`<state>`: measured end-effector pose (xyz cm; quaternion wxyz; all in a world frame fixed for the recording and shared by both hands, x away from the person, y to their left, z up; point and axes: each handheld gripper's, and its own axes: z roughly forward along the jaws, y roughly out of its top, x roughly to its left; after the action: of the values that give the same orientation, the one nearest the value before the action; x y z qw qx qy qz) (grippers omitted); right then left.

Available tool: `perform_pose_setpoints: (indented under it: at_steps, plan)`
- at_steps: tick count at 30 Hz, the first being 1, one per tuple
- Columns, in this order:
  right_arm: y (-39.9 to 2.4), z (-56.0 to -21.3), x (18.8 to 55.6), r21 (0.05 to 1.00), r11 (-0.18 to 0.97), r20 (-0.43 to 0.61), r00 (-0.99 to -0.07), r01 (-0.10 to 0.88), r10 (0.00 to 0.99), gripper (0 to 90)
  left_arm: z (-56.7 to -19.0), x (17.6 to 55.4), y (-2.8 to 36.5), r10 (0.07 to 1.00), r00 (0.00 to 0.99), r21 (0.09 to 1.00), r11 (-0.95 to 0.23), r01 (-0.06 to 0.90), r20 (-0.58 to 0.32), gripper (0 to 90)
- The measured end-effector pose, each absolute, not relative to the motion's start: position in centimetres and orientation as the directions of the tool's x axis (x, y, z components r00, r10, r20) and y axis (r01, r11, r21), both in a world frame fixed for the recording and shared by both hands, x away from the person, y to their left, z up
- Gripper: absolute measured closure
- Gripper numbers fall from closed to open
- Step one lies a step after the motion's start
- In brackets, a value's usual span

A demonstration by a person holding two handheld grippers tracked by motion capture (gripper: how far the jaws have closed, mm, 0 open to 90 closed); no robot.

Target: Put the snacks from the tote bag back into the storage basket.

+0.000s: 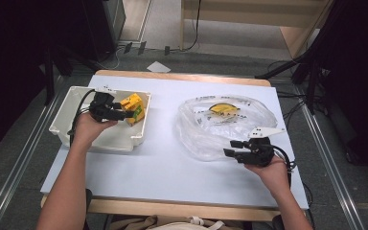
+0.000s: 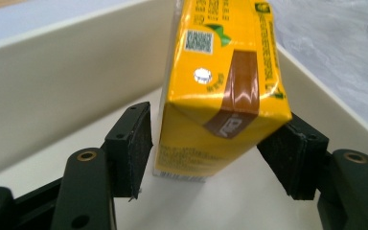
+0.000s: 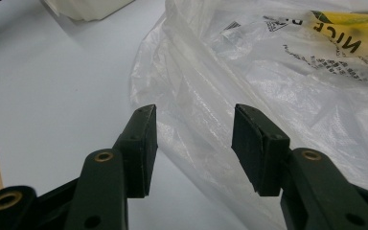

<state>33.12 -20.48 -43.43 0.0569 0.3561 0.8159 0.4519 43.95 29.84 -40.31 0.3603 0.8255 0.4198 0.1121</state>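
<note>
At the left of the frame the carton [image 2: 220,91] stands in the bin [image 1: 67,122] between the left gripper's [image 2: 215,153] spread jaws, unheld; light, stiff, slick, best pinched across its flat sides

Lab — floor rails [image 1: 26,158], cables [image 1: 287,103]

The high view looks forward and down from above the person's side of the table [image 1: 163,163], far enough back to take in the whole top and the floor beyond. The left gripper view rides low and very close, looking along its jaws into the white bin [image 2: 67,72] at a yellow carton [image 2: 215,96]; the high view shares that bin [image 1: 64,125] and carton [image 1: 133,106]. The right gripper view sits just above the tabletop, facing the clear plastic bag [image 3: 278,96], which the high view shares [image 1: 196,129].
</note>
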Motion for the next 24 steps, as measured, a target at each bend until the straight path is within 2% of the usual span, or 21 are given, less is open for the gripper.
perform_pose_setpoints:
  at_steps: [6, 13, 19, 24]
  plan:
    - [-20.5, -43.4, 33.1, 0.778, 0.337, 0.230, -0.740, 0.530, 0.632, 52.6, -40.0, 43.4, 30.4, 0.771, 0.625, 0.677, -0.394, 0.622, -0.126, 41.7]
    - [-20.5, -43.4, 33.1, 0.780, 0.335, 0.230, -0.740, 0.529, 0.632, 52.6, -39.7, 42.6, 31.2, 0.770, 0.624, 0.679, -0.388, 0.623, -0.132, 51.5]
    - [-20.5, -43.4, 33.1, 0.779, 0.337, 0.229, -0.740, 0.528, 0.632, 52.6, -39.5, 41.8, 31.8, 0.763, 0.631, 0.695, -0.379, 0.611, -0.139, 69.7]
    - [-20.4, -43.4, 33.1, 0.778, 0.339, 0.228, -0.741, 0.528, 0.631, 52.9, -39.1, 41.5, 32.0, 0.754, 0.639, 0.724, -0.355, 0.592, -0.153, 88.8]
